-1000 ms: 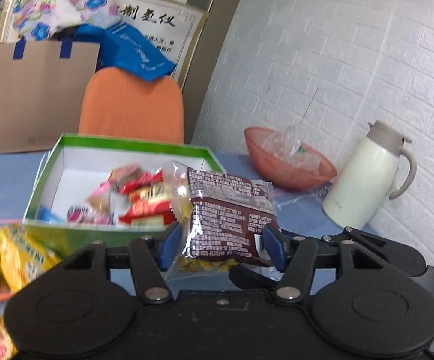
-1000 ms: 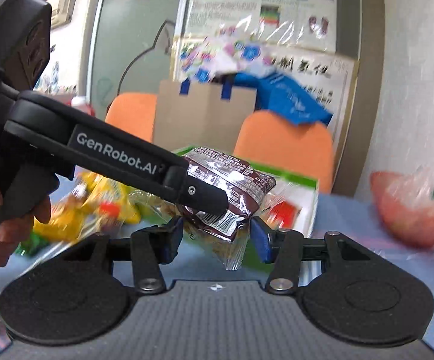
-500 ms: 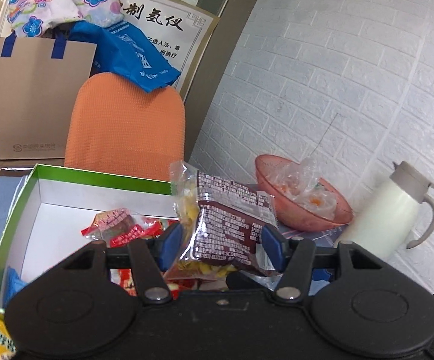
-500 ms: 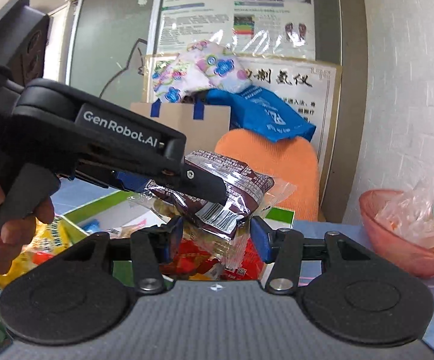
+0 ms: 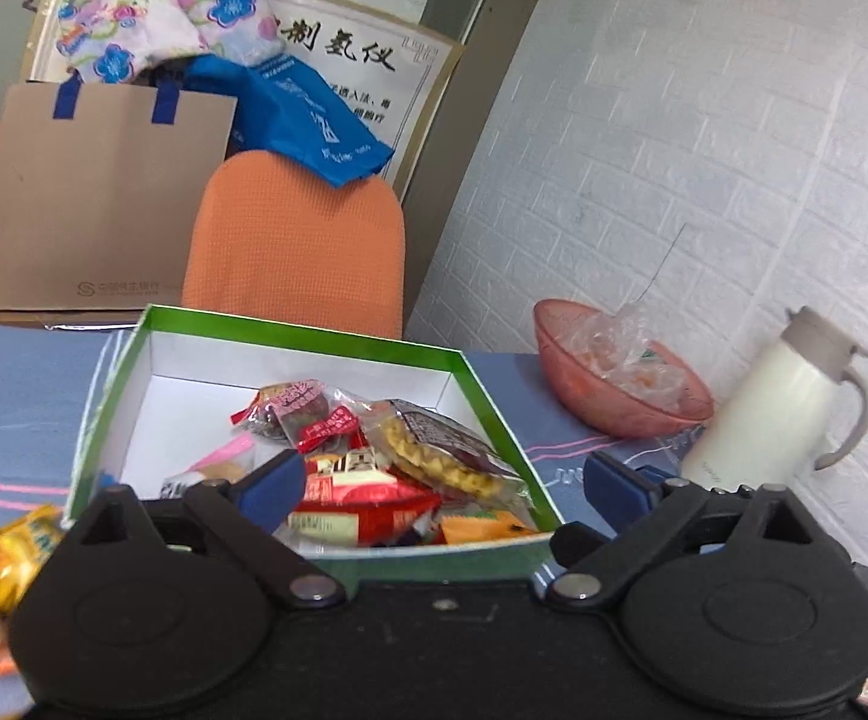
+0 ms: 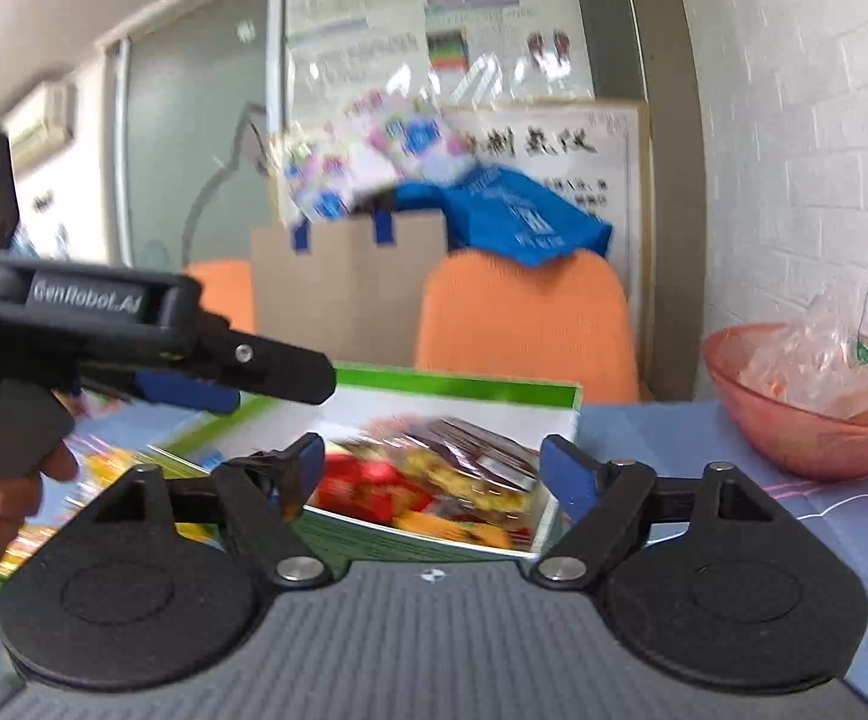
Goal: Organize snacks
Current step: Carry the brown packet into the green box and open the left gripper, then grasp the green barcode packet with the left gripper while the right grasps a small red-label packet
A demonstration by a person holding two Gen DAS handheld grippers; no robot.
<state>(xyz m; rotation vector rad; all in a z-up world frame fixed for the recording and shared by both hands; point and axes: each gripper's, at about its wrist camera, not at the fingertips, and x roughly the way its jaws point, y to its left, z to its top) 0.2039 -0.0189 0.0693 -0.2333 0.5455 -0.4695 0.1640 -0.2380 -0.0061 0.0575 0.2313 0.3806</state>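
Blue tablecloth [image 5: 8, 384] bears one green box [image 5: 496, 414]; both grippers' jaws wide, right's opening.

pink bowl [image 5: 613, 402]: on blue tablecloth [image 5: 8, 384], crinkled plastic inside | white jug [image 5: 775, 408]: upright, just beside bowl, by white brick wall [image 5: 703, 150] | orange chair [image 5: 296, 252]: behind table, blue bag [image 5: 308, 114] draped on top | brown paper bag [image 5: 104, 210]: left of chair

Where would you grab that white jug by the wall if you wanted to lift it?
Probably by the handle of the white jug: the jug stands upright, and its loop sticks out on the wall side, away from the pink bowl. Come from that side, level.
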